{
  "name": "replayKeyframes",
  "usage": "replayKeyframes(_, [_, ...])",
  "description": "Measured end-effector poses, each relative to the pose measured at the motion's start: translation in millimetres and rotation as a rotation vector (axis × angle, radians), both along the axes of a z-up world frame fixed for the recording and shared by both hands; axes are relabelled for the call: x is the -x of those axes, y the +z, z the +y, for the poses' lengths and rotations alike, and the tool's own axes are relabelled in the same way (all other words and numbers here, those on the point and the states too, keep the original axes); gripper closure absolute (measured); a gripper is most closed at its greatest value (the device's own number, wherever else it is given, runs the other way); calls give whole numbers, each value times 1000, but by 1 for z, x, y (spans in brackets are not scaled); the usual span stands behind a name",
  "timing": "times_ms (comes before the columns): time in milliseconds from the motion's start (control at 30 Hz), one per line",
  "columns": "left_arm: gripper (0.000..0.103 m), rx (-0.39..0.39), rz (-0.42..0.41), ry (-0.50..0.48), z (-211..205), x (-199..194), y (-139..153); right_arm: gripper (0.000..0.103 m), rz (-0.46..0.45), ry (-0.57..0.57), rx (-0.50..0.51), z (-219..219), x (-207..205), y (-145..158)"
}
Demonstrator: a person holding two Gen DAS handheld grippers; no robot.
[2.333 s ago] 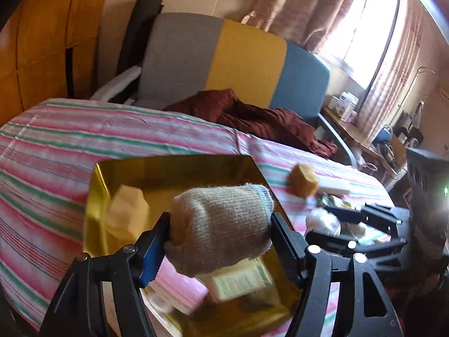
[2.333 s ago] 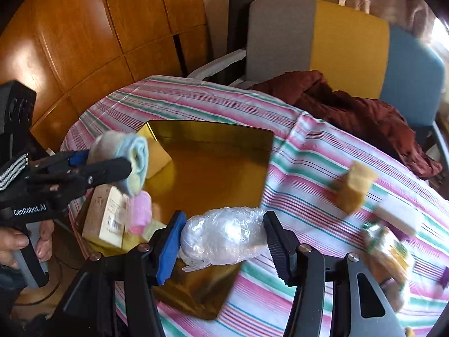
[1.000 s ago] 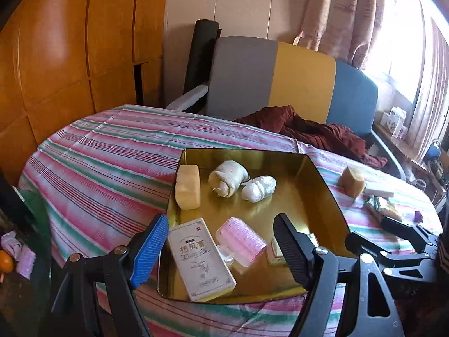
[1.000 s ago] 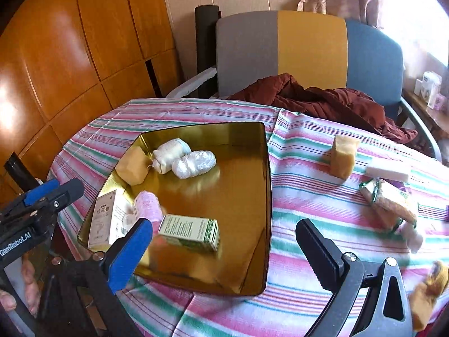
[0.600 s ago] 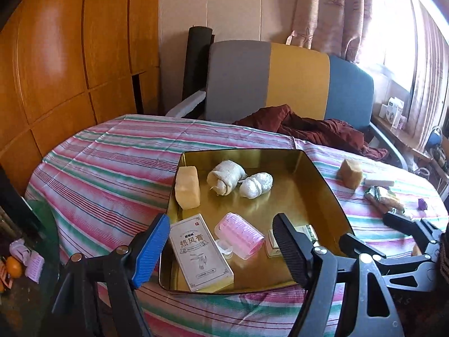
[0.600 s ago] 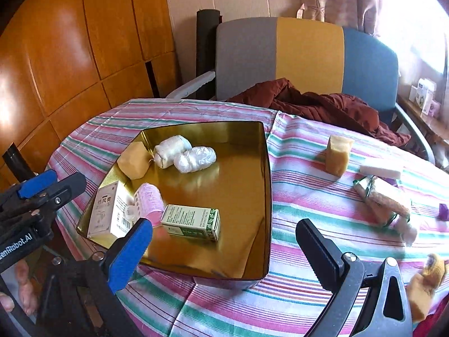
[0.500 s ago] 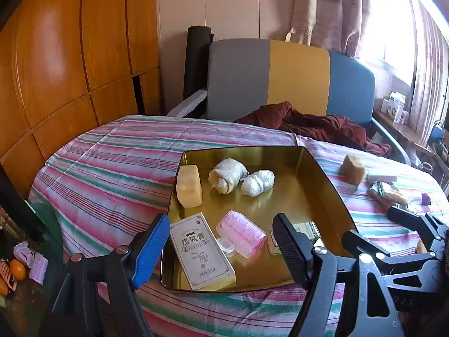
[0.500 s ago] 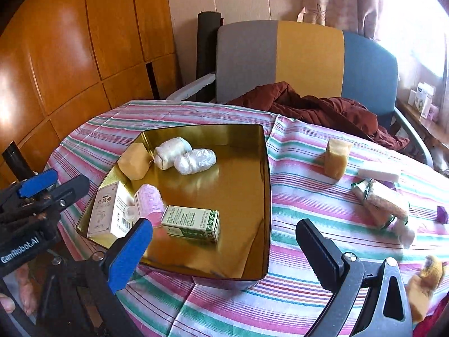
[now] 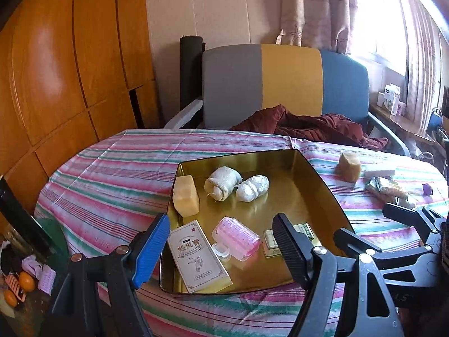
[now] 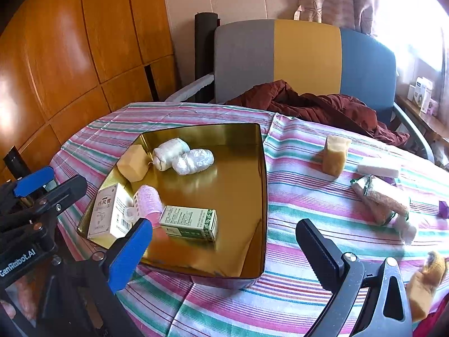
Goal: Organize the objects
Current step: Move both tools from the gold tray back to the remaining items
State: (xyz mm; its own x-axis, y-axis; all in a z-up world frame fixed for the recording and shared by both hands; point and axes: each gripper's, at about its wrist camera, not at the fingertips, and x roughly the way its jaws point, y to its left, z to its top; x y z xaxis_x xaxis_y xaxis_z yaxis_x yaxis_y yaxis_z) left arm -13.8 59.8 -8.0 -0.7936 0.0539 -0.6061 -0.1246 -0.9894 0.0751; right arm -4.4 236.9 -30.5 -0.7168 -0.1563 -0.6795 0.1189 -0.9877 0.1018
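A round table wore a striped cloth (image 9: pixel 118 174) in pink, green and white. Behind it stood a chair (image 10: pixel 306 56) with a backrest in grey, yellow and blue panels; a dark red garment (image 10: pixel 308 104) lay crumpled on its seat. Orange wood panelling (image 9: pixel 56 70) covered the wall at left, and patterned curtains (image 9: pixel 314 8) hung beside a bright window (image 9: pixel 378 14).

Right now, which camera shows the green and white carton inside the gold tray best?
The right wrist view. There the green and white carton lies in full sight in the gold tray, its printed side visible. In the left wrist view, a black finger hides most of the carton.
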Motion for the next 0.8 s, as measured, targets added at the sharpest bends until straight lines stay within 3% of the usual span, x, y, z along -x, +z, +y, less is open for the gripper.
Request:
replayKeyframes(567, [28, 58, 5, -74, 29, -10, 1, 0, 5, -57, 30, 25, -4, -1])
replayKeyframes(800, [28, 50, -30, -118, 39, -8, -5, 0, -27, -99, 36, 42, -6, -11])
